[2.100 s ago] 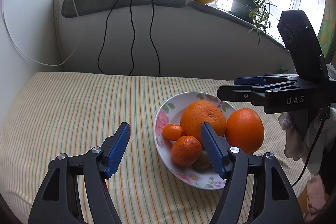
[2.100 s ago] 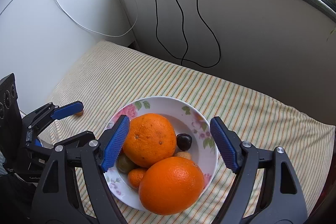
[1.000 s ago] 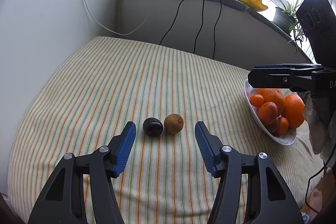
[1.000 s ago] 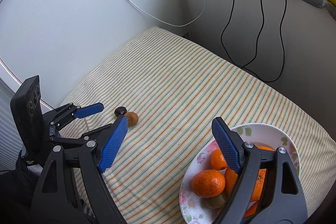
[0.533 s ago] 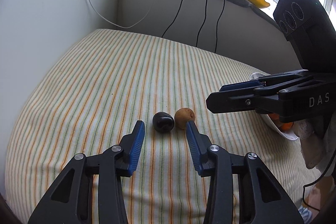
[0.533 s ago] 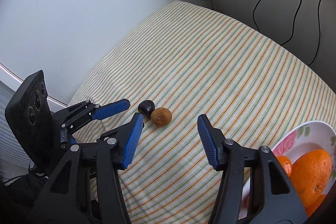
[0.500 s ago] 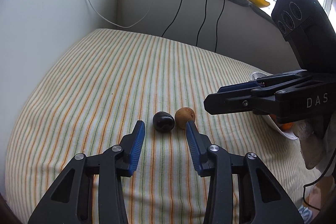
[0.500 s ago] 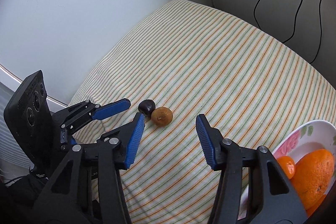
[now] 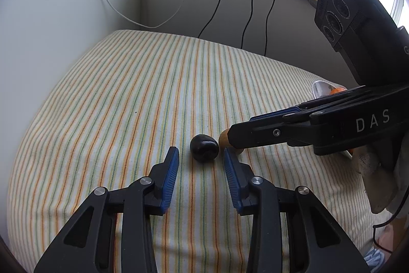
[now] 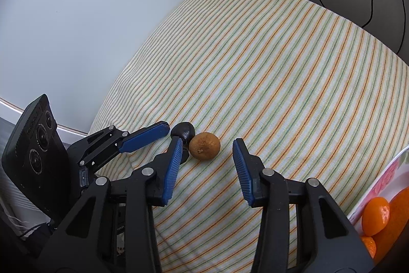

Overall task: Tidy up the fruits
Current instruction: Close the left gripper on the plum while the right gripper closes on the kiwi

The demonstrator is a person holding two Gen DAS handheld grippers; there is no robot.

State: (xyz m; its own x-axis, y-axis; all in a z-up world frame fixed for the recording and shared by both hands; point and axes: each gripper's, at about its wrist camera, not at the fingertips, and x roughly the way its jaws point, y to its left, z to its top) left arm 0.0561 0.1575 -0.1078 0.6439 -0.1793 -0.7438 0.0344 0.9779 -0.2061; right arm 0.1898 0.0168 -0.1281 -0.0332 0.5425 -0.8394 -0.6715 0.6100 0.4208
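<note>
A dark plum and a brown kiwi lie side by side, touching, on the striped cloth. My left gripper points down at the plum. Its jaws are closing, with the plum between the tips and a gap on each side. My right gripper straddles the kiwi. Its jaws are closing too, and the pads are still clear of the fruit. In the left wrist view the right gripper hides most of the kiwi. The plum sits beside the left gripper's blue finger.
A flowered bowl holding oranges stands to the right; its rim shows behind the right gripper. A white wall runs along the left. Black cables hang from a sill at the back. A gloved hand holds the right gripper.
Both grippers swung from the bowl to the two loose fruits. Their jaws have narrowed. The right gripper has come down and in over the kiwi; the left has edged closer to the plum.
</note>
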